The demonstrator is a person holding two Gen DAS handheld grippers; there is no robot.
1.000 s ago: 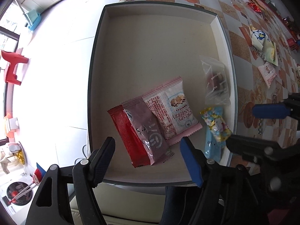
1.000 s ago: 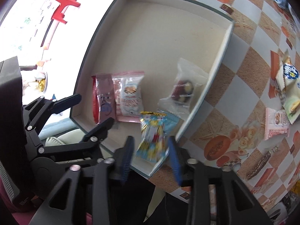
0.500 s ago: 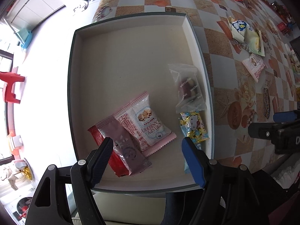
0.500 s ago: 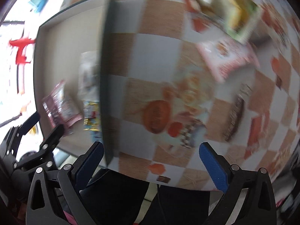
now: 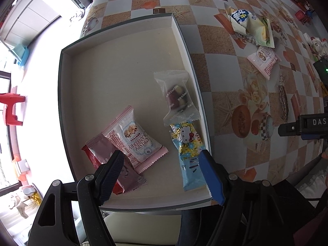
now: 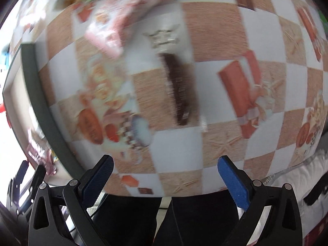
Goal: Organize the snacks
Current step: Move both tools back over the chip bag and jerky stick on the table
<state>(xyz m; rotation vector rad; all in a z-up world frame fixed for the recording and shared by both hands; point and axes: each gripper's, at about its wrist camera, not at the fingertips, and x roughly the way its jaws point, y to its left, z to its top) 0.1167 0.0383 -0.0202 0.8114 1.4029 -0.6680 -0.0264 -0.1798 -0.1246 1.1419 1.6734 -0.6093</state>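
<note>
A white box with a dark rim holds several snack packets: a clear one, a blue Hello Kitty one, a pink cranberry one and a maroon one lying on a red one. My left gripper hangs open above the box's near end, with nothing between its fingers. My right gripper is open wide and empty over the checked tablecloth. Ahead of it lie a dark brown bar and, farther off, a blurred pink packet. The box rim is at its left.
On the tablecloth right of the box lie a green-and-white bag, a pink packet and the brown bar. The right tool's black body shows at the right edge. More items crowd the table's far right end.
The right gripper let the Hello Kitty packet go into the box, opened wide and swung right over the tablecloth to the brown bar. The left gripper drifted a little over the box.
</note>
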